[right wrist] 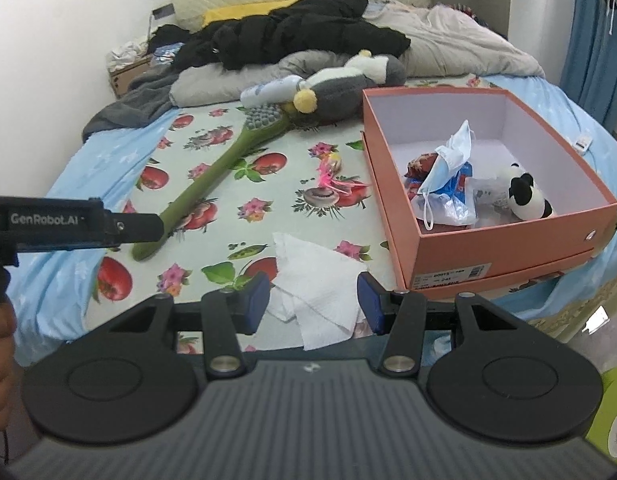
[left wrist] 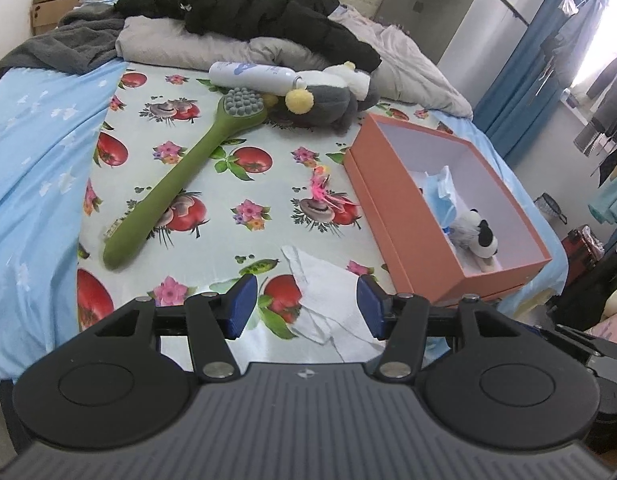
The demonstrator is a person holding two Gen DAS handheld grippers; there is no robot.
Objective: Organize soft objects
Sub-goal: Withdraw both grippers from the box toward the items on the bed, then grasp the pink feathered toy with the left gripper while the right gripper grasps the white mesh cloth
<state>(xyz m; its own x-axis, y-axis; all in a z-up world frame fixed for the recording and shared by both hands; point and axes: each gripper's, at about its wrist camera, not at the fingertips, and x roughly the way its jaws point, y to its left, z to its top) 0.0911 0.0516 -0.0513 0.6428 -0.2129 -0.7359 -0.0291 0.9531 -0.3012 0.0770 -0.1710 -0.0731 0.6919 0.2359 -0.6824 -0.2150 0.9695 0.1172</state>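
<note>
Tissue [left wrist: 328, 300] crumpled on the flowered sheet, just short of both claws, beside the orange box [left wrist: 408, 240]. Left gripper [left wrist: 304, 308] and right gripper [right wrist: 312, 304] parted, holding nothing. Best pinched at a raised fold, then lifted clear into the box.

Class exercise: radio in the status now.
Left gripper and right gripper open, empty. White tissue beneath both. Orange box alongside. Nothing blocking.

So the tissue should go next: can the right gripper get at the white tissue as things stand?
Probably yes. The white tissue lies flat on the bed just ahead of the right gripper, whose fingers stand open, with nothing lying over it.
</note>
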